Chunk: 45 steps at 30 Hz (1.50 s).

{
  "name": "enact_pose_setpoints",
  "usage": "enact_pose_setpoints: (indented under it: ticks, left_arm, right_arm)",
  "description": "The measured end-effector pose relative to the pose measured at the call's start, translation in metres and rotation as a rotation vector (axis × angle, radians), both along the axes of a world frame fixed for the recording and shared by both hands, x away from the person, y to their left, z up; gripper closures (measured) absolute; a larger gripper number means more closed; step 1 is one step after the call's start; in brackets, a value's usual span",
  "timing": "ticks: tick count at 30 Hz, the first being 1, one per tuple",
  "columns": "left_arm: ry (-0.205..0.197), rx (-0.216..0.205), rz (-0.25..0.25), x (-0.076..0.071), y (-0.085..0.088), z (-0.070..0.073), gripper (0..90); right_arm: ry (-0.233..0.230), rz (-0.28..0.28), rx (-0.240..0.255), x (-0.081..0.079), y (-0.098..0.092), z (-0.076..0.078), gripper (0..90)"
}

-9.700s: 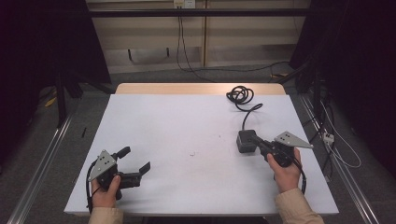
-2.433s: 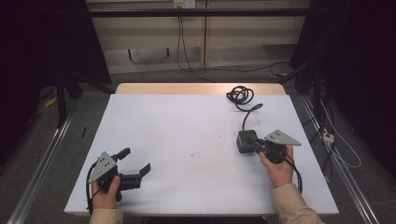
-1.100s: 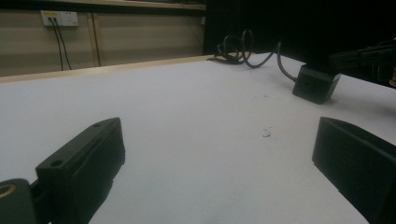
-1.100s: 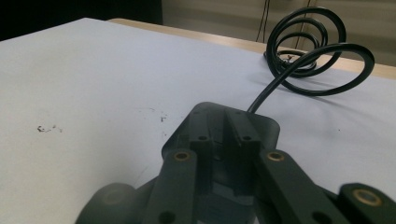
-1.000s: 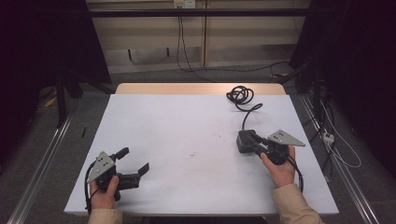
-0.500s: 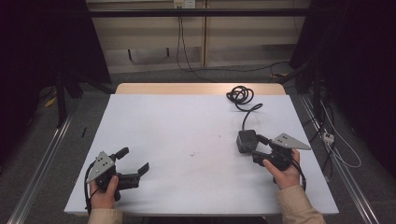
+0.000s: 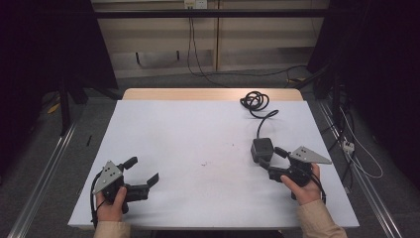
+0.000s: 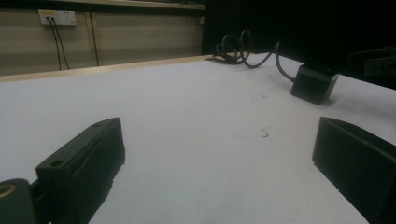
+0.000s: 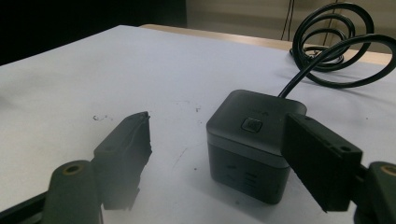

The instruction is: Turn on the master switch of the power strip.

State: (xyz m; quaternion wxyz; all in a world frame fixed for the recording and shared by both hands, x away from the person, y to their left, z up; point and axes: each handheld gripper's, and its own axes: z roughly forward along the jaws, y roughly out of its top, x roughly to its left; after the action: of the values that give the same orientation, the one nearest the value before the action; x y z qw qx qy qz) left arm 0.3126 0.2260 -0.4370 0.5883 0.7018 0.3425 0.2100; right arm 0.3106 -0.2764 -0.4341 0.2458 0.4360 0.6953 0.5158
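On white table point(image 7: 198, 148), near edge, two hand-held grippers, well apart.

Right gripper point(image 7: 270, 161): held low at table's right side in right hand point(image 7: 303, 186), forearm entering from bottom edge, sleeve at wrist. Pointed left and slightly away, toward power cube point(image 7: 262, 149). Grey three-cornered plate on top, roughly level. Jaws just been opening; stood wide, pads off the cube. In right gripper view point(image 9: 219, 161): cube point(image 9: 252, 144) upright on table between the jaws, nearer the right-hand jaw, that jaw overlapping the cube's corner; touching or not — could not tell. Left-hand jaw clear of it, bare table in between. Nothing gripped. Square button on cube's top face.

Left gripper point(image 7: 143, 171): near left front corner, in left hand point(image 7: 111, 201), pointed right and slightly away. Jaws wide apart, nothing between; in left gripper view point(image 8: 215, 154) bare table between them.

Surroundings: black cable point(image 7: 263, 121) running from cube's far side to a loose coil point(image 7: 254, 100) near far edge. Faint dark specks point(image 7: 204, 163) mid-table. Wooden strip along far edge. Wall socket point(image 8: 57, 17) with two leads beyond. Nothing lying between right gripper and cube.
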Motion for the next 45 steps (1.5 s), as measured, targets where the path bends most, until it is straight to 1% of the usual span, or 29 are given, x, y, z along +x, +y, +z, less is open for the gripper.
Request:
enact_pose_setpoints:
  ticks: [3, 9, 16, 23, 45]
  left_arm:
    - [0.000, 0.001, 0.001, 0.000, 0.000, 0.000, 2.1]
    - [0.000, 0.003, 0.000, 0.000, 0.000, 0.000, 2.1]
    - [0.001, -0.004, 0.002, 0.000, 0.000, 0.000, 2.1]
    - [0.001, -0.005, 0.004, 0.000, 0.000, 0.000, 2.1]
    - [-0.001, 0.002, 0.001, 0.000, 0.000, 0.000, 2.1]
  right_arm:
    - [-0.008, 0.008, -0.007, -0.002, 0.000, 0.000, 23.1]
    - [-0.005, 0.026, -0.026, -0.007, 0.004, -0.002, 21.9]
    - [-0.004, 0.029, -0.027, -0.011, 0.002, -0.004, 21.3]
    - [0.003, 0.049, -0.034, -0.016, 0.002, -0.006, 20.8]
    - [0.013, 0.056, -0.042, -0.026, -0.004, -0.011, 20.6]
